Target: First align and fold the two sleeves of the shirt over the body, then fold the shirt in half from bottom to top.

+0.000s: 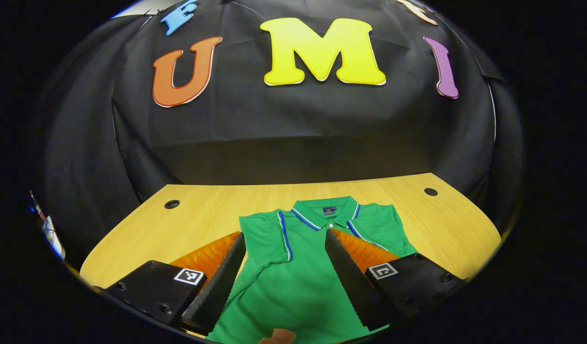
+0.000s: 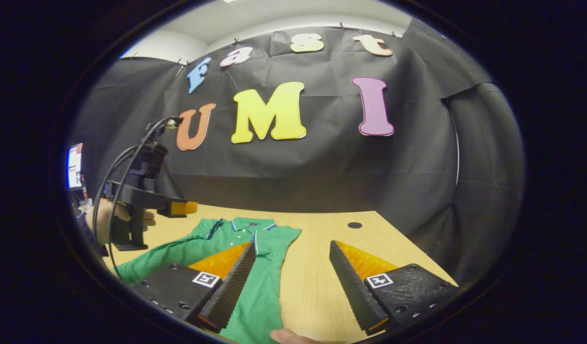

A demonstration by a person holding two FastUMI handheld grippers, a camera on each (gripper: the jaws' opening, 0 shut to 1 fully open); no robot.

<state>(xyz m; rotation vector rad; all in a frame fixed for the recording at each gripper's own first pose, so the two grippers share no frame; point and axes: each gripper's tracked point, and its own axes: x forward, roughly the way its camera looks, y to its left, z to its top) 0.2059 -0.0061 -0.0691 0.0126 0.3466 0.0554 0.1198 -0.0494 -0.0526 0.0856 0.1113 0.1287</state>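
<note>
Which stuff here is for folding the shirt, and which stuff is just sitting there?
For the job:
- shirt, flat on the table
- left gripper, open above the shirt
- right gripper, open at the shirt's edge

Just there:
- table, with two round holes
- screen at the side

The shirt (image 1: 293,282) was bright green, its collar (image 1: 328,210) edged with blue and white stripes; a like stripe ran down the shoulder seam. A small dark label sat inside the collar, perhaps navy, too small to tell. The table (image 1: 212,210) was pale yellow wood grain with dark round holes (image 1: 171,204). A screen (image 2: 74,166) at the edge glowed bluish white.
</note>
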